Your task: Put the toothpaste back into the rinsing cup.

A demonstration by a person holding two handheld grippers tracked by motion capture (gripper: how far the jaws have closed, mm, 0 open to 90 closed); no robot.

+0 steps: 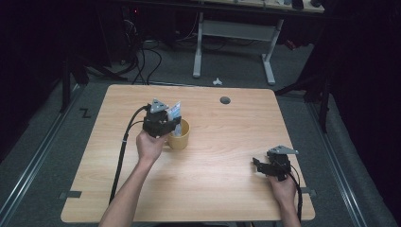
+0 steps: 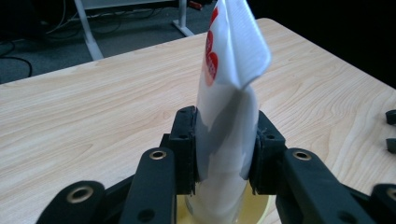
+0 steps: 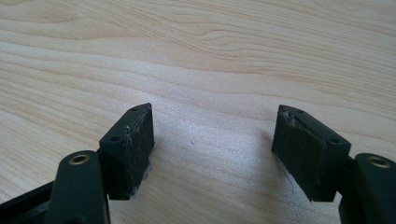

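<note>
A white squeeze tube [image 2: 229,116] with red print stands upright, its crimped end up and its lower end down inside a yellow mug [image 1: 179,135]. My left gripper [image 2: 223,154] is shut on the tube, both pads pressing its sides just above the mug's mouth [image 2: 261,210]. In the high view the left gripper [image 1: 163,124] sits over the mug's left rim, the tube [image 1: 175,111] sticking up beside it. My right gripper [image 3: 212,154] stands open over bare wood, nothing between its pads; it rests near the table's right front [image 1: 265,164].
The light wooden table [image 1: 222,156] has a round cable hole [image 1: 225,100] near its far edge. The left gripper's cable [image 1: 124,146] trails along the table's left side. A white desk frame [image 1: 234,42] stands on the floor beyond.
</note>
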